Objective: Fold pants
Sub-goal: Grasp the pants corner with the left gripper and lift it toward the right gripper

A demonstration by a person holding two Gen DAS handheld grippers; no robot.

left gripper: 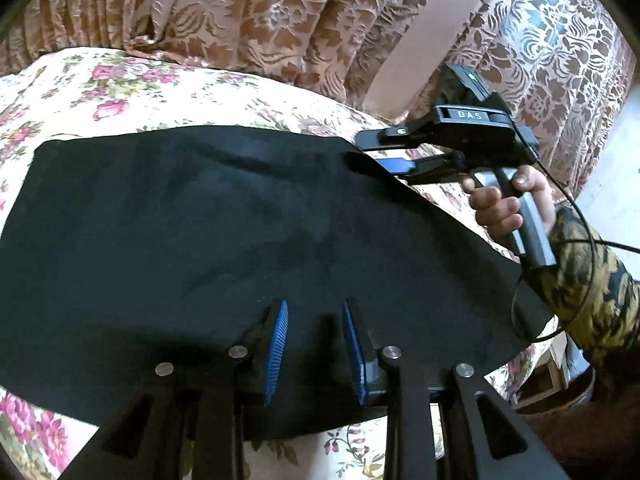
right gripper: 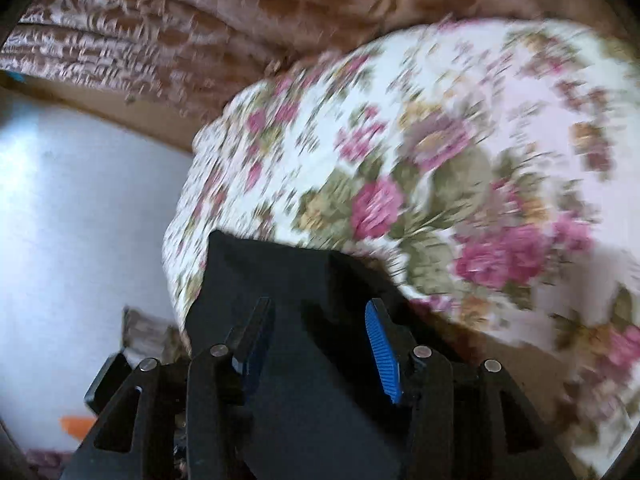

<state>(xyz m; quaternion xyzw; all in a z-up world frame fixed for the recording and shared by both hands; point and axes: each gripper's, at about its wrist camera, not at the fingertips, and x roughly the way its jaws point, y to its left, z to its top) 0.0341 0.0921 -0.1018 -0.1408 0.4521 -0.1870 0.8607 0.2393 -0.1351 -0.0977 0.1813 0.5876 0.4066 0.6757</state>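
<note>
The black pants (left gripper: pixel 224 240) lie spread flat on a floral bedspread (left gripper: pixel 120 80), their near edge running under the left hand-held gripper (left gripper: pixel 314 352), whose blue pads (left gripper: pixel 276 352) stand apart over the cloth. At the far right corner, the right hand-held gripper (left gripper: pixel 380 152) has a fold of the fabric between its fingers; whether they pinch it cannot be told from there. Its own view is smeared by motion blur: the fingers stand apart with dark cloth (right gripper: pixel 304 320) between them. Patterned curtains (left gripper: pixel 260 12) hang behind. The person's hand (left gripper: pixel 508 204) grips the handle; the sleeve is cut off.
</note>
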